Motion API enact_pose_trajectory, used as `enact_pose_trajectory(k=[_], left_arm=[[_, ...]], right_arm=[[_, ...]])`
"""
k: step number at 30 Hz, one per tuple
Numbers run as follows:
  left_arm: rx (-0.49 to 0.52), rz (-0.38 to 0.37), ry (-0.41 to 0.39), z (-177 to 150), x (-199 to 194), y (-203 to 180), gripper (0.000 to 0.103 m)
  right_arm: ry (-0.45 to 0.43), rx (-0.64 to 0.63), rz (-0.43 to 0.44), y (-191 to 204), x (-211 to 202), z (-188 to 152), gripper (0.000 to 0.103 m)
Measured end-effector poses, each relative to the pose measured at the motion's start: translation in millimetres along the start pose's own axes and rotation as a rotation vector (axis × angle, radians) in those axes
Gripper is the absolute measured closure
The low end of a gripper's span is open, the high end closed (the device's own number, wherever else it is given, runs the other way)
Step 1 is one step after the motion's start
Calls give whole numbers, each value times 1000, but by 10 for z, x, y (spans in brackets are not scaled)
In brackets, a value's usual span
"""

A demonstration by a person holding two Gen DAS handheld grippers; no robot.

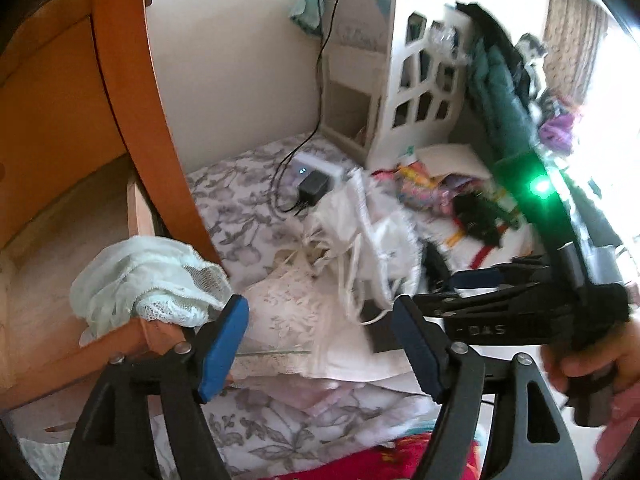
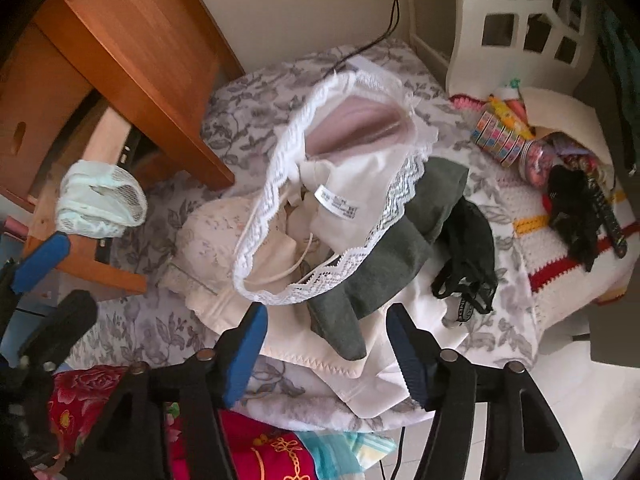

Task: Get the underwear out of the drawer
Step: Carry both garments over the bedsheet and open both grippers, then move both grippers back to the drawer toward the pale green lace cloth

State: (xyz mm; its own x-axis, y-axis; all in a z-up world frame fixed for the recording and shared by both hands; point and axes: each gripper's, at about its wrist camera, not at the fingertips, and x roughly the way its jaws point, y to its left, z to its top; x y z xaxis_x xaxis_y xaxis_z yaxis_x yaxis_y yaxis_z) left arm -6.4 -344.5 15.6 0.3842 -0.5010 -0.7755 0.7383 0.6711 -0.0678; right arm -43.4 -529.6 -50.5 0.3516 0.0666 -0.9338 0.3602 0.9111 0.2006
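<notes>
Both tools are empty right now. The left tool [image 1: 320, 344] has its blue pads wide apart with nothing between them. The right tool [image 2: 324, 350] is the same, spread open over the pile with no cloth in it. I think they are open like that because each one is finished with a piece and is ready for the next.

A lot of the underwear is already out. It lies in a heap on the bed [image 2: 168, 216] with the grey flower sheet. On top is a white lace pair [image 2: 340, 200] with its label showing. Under it is a cream bra [image 2: 212, 248], and beside it is something grey [image 2: 380, 264] and a black piece [image 2: 468, 256]. The bed is a good soft place to drop them, and it is just beside the drawer, so the trip is short.

One pale green pair [image 1: 148, 280] is not fully out yet. It hangs over the front edge of the open wooden drawer [image 1: 132, 332], half in and half out. The left tool is just beside it. It looks like the easy one to grab next, since it sticks up from the edge.

The bed is crowded. A charger [image 1: 314, 190] and its black cord lie near the pile.
</notes>
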Motion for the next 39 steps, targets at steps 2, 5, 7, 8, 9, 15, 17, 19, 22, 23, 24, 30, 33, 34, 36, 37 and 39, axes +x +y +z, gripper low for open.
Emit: enact_pose_trajectory(k=[2, 5, 7, 8, 9, 15, 17, 19, 22, 23, 24, 30, 33, 34, 36, 37, 39], left_arm=[[-15, -21, -13, 27, -107, 31, 27], [-41, -55, -36, 73, -277, 97, 26], [-51, -66, -60, 105, -396, 162, 24], [-52, -61, -68, 115, -432, 188, 23], [-54, -49, -77, 126, -478, 230, 23], [-109, 24, -127, 132, -666, 612, 23], [-144, 50, -133, 112, -697, 789, 12], [-179, 61, -143, 88, -738, 938, 0], [-234, 84, -152, 50, -810, 1179, 0], [-249, 92, -155, 35, -830, 1252, 0], [-265, 101, -155, 20, -851, 1332, 0], [-333, 131, -186, -104, -976, 1689, 0], [-354, 139, -187, -153, -1001, 1813, 0], [-364, 138, -182, -160, -1004, 1846, 0], [-387, 129, -176, -188, -1019, 1933, 0], [-399, 131, -170, -194, -1015, 1964, 0], [-427, 142, -138, -204, -984, 2027, 0]], right_arm=[[-17, 1, -10, 14, -73, 7, 31], [-40, 1, -17, 57, -198, 7, 26], [-60, -10, -24, 97, -289, 9, 20], [-72, -16, -28, 129, -338, 14, 19], [-79, -22, -27, 153, -371, 17, 17], [-149, -93, -4, 442, -627, 56, 1], [-167, -118, 5, 548, -699, 66, 0], [-184, -140, 16, 632, -749, 67, 0], [-204, -172, 30, 774, -808, 71, 0], [-210, -181, 37, 816, -822, 76, 0], [-214, -189, 44, 861, -833, 83, 0], [-216, -222, 75, 1101, -808, 154, 0], [-216, -241, 94, 1227, -780, 197, 0], [-219, -243, 107, 1274, -773, 218, 0], [-218, -241, 150, 1377, -749, 273, 0], [-216, -243, 169, 1425, -731, 294, 0], [-214, -247, 194, 1517, -687, 338, 0]])
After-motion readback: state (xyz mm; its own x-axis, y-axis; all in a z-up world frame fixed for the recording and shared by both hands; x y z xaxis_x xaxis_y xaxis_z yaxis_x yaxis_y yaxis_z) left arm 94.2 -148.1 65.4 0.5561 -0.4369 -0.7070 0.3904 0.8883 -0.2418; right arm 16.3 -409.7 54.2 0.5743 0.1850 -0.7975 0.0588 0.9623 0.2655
